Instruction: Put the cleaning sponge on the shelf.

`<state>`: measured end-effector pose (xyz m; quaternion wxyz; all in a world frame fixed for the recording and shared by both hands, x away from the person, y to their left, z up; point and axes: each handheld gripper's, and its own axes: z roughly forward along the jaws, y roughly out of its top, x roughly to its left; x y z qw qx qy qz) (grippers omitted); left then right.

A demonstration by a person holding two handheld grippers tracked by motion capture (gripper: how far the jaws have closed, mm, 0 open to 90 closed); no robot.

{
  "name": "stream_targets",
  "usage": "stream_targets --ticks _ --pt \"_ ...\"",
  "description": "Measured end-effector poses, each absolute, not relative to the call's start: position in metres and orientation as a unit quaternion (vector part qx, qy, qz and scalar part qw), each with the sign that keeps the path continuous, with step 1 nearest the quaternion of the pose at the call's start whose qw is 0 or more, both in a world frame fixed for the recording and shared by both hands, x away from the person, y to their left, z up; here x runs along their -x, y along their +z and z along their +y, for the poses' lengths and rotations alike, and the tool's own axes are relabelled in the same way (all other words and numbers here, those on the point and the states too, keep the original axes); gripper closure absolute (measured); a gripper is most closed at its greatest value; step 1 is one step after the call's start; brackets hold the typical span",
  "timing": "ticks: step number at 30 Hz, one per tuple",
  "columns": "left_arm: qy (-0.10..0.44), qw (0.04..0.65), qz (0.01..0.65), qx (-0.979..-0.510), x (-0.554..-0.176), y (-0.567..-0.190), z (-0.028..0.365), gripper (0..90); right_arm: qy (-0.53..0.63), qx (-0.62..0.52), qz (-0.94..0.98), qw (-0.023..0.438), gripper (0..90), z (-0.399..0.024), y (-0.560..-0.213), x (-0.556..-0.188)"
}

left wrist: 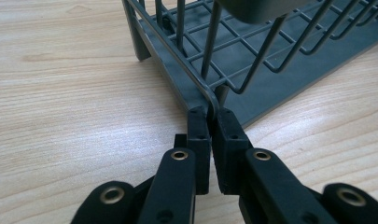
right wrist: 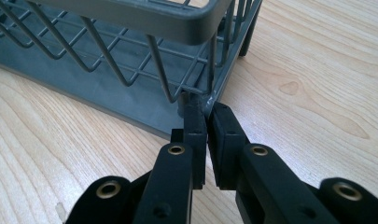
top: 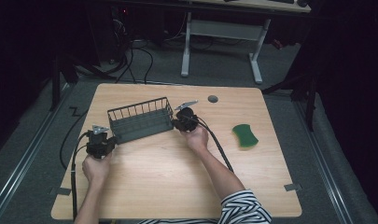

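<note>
We see a dark grey wire dish rack with a solid flat base tray (top: 141, 120) standing on the light wooden table (top: 177, 172), left of the table's middle and toward its far half, with its long side running from the near left to the far right. The left gripper (top: 113, 139) sits at the rack's near left end, held by the person's left hand (top: 96, 168), and in the left gripper view its 2 black jaws are clamped on the thin wire at the rack's lower corner (left wrist: 213, 100), the pads pressing on that wire from both sides. The right gripper (top: 175, 123) is at the rack's right end, held by the right hand (top: 196, 138), and in the right gripper view its jaws are likewise pinched on a corner wire of the rack (right wrist: 208, 103), just above the base tray. So both grippers grip the rack at opposite ends, and its feet appear to rest on the table. A green sponge with a wavy outline (top: 245, 135) lies well apart on the right side of the table. A small grey round cap (top: 213, 98) is set in the tabletop near the far edge. A black-and-white striped sleeve (top: 242, 211) shows at the near edge.
</note>
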<state>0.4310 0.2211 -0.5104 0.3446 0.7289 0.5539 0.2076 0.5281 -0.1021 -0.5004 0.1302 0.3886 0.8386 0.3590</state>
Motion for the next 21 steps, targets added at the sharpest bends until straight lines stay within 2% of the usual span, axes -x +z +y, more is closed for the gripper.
stream_targets --ticks 21 --pt "0.193 0.345 0.521 -0.757 -0.414 -0.507 0.208 86.5 0.358 -0.378 0.845 0.123 86.4 -0.122 -0.498 -0.512"
